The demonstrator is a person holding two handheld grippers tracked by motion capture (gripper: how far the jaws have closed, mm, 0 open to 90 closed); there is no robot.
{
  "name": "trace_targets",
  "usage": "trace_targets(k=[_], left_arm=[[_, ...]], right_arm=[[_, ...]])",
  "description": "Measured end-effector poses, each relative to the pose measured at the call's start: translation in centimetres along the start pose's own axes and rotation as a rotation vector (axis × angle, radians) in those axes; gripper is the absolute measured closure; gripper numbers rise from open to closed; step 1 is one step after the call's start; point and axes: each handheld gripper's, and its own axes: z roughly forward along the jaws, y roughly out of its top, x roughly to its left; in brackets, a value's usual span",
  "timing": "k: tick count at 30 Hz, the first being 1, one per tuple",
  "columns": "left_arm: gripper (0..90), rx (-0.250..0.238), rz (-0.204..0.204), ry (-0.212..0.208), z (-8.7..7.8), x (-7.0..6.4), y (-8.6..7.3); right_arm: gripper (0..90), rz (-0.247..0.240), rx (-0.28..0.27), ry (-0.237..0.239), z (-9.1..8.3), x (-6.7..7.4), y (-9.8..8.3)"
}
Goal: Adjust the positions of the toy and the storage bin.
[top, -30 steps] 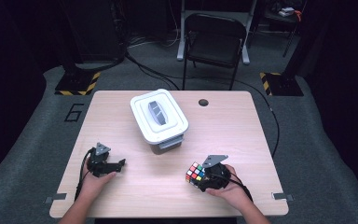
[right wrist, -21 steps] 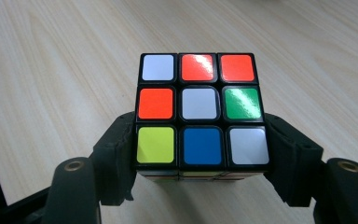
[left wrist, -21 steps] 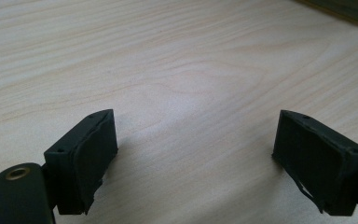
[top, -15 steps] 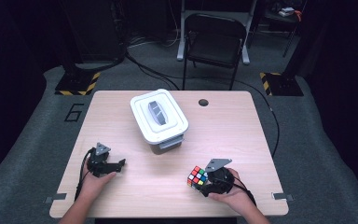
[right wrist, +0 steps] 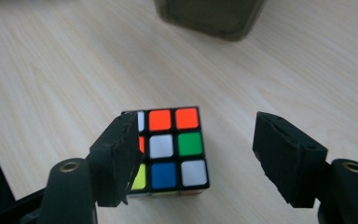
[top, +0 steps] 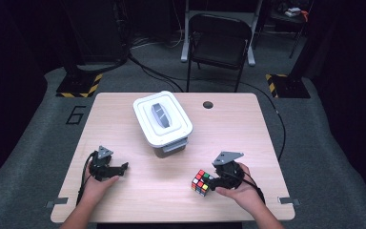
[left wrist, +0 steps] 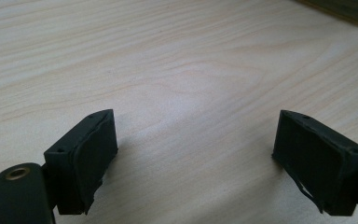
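- Right tongs (top: 213, 183) hovering near the front right corner of the tabletop (top: 228, 124), held in the right hand (top: 240, 191), jaws standing apart and just closing in a touch.
- Puzzle cube (top: 200, 182) sitting on the tabletop just at the tips of those tongs, close to the front edge, right of the middle.
- In the right gripper view, cube (right wrist: 168, 151) lying lower than the right tongs (right wrist: 196, 156), its left side tucked behind the left jaw, a clear gap showing to the right jaw; not being pressed from both sides, so not clamped.
- Showing orange, white, green, blue and yellow squares on the cube's top face.
- Left tongs (top: 119, 168) resting low near the front left corner, held in the left hand (top: 97, 183), jaws pointing toward the middle of the tabletop.
- In the left gripper view, left tongs (left wrist: 193, 144) gaping wide apart over bare wood.
- White lidded container (top: 162, 122) sitting at the middle of the tabletop, well apart from both tongs.
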Motion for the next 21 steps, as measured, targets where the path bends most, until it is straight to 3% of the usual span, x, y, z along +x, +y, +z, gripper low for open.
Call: trace_targets(k=[2, 7, 21], left_arm=[[13.1, 0.0, -0.001, 0.0, 0.0, 0.0, 0.0], [13.1, 0.0, 0.0, 0.0, 0.0, 0.0, 0.0], [13.1, 0.0, -0.001, 0.0, 0.0, 0.0, 0.0]], right_arm=[[32.4, 0.021, 0.007, -0.014, -0.2, -0.1, 0.9], [34.1, -0.004, -0.009, -0.042, -0.9, -0.1, 3.4], [36.3, 0.02, -0.028, -0.048, -1.2, -0.9, 8.0]])
